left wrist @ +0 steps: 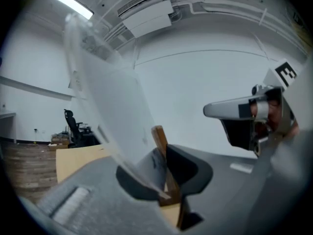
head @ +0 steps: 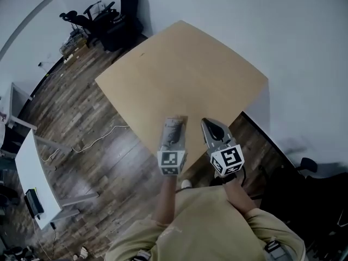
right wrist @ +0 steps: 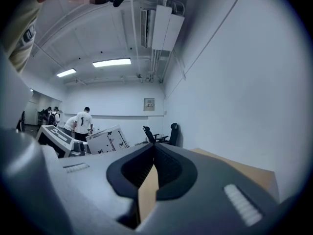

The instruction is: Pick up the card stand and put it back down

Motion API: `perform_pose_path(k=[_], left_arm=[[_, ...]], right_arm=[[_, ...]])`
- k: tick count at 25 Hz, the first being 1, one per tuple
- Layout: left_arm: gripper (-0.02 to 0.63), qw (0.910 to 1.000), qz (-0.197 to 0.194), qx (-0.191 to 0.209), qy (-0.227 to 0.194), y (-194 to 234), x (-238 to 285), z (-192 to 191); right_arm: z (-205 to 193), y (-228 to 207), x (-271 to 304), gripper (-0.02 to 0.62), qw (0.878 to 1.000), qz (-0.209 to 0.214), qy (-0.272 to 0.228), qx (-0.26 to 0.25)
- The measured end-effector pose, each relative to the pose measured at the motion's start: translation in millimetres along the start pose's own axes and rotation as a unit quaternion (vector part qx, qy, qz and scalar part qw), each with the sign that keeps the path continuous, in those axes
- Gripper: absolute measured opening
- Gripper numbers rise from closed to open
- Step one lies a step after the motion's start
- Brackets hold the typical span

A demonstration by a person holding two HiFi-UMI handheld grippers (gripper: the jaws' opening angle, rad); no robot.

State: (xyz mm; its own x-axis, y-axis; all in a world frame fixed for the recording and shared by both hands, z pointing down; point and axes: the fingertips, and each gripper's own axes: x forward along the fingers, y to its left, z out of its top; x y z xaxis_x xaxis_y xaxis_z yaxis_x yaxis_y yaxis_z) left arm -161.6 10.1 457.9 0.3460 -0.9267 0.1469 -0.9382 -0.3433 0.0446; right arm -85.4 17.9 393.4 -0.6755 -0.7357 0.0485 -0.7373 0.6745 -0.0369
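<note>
The card stand is a clear acrylic panel (left wrist: 110,97) set in a narrow wooden base (left wrist: 159,140). My left gripper (left wrist: 165,173) is shut on the wooden base, and the panel leans up and to the left, off the table. In the head view the left gripper (head: 175,122) hovers over the near edge of the tan table (head: 185,69), and the stand is hard to make out there. My right gripper (head: 209,125) hangs just to its right, also seen from the left gripper view (left wrist: 242,112). Its jaws (right wrist: 152,149) are shut with nothing between them.
Office chairs (head: 103,15) and clutter stand beyond the table's far left corner. A white desk (head: 38,173) is at the left over wooden flooring with a cable (head: 98,140). People stand far off at the left (right wrist: 83,121). A white wall runs along the table's right.
</note>
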Motion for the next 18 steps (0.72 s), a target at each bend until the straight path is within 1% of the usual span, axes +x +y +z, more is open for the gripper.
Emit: perform_pose_path(k=[3,8,10,12,15,18], left_arm=[[0.048,0.9994,-0.029,0.015,-0.008,-37,28,15],[0.049,0.9976,-0.064,0.026,0.012,-106,87,10],[0.049,0.9961,-0.077,0.039,0.017,-140,116,14],[0.049,0.9951,-0.083,0.052,0.015,-175,143,21],[0.049,0.9936,-0.094,0.063,0.007,-226,180,38],[0.049,0.9928,-0.097,0.071,0.007,-268,205,42]], right_arm=[[5,-40,-30,0.005,1.000,-0.029,-0.011,0.004],[1,-125,-80,0.005,0.996,-0.080,-0.022,0.017],[3,-166,-101,0.005,0.995,-0.094,-0.018,0.013],[12,-207,-121,0.005,0.995,-0.098,-0.016,0.002],[27,-262,-149,0.005,0.995,-0.099,-0.028,-0.005],[25,-299,-173,0.005,0.995,-0.092,-0.029,-0.002]])
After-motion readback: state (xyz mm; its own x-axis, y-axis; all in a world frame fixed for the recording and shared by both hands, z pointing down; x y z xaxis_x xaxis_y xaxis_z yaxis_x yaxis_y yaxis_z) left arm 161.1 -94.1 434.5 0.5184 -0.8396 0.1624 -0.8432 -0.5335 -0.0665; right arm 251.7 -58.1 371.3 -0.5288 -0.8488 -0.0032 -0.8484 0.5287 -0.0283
